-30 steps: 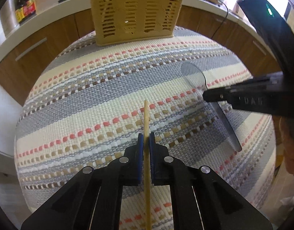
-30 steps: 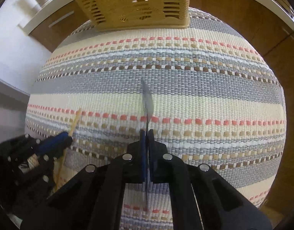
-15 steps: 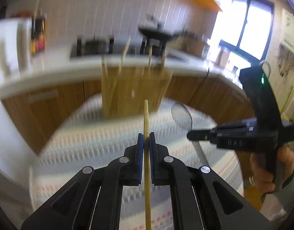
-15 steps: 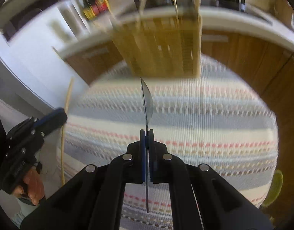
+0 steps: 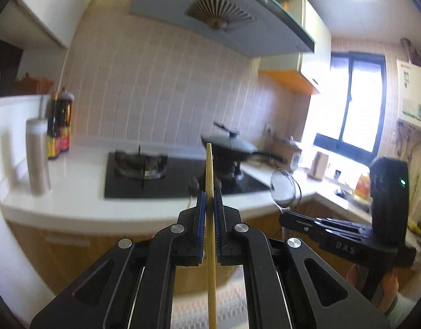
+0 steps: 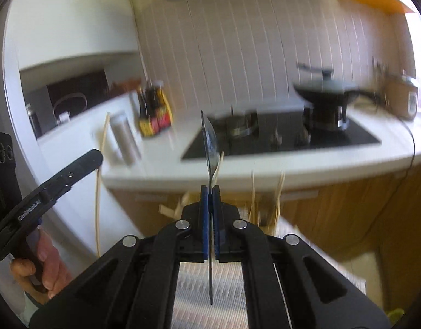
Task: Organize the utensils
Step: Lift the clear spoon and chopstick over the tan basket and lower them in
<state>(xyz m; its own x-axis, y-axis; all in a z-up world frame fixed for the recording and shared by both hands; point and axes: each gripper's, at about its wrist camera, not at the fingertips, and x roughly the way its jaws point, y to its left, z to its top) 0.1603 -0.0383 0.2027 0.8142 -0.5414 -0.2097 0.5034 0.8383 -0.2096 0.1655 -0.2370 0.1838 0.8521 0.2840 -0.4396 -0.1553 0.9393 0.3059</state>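
Here the left gripper (image 5: 209, 205) has its fingers clamped on a pale wooden chopstick (image 5: 210, 219), thin and straight, standing upright in front of the stove (image 5: 155, 175); the right gripper (image 6: 210, 200) has its fingers pressed together on a clear plastic spoon (image 6: 210, 142), bowl up and edge-on, also before the stove.

The chopstick (image 5: 209, 181) is a thin pale wooden stick, standing about upright, w/ its mid part pressed between two blue pads and its tip up in the air. The spoon (image 6: 209, 148) is of clear, grey-tinted plastic; its bowl is up and seen from the edge (round from the other side), the handle goes down between blue pads, approx. vertical.
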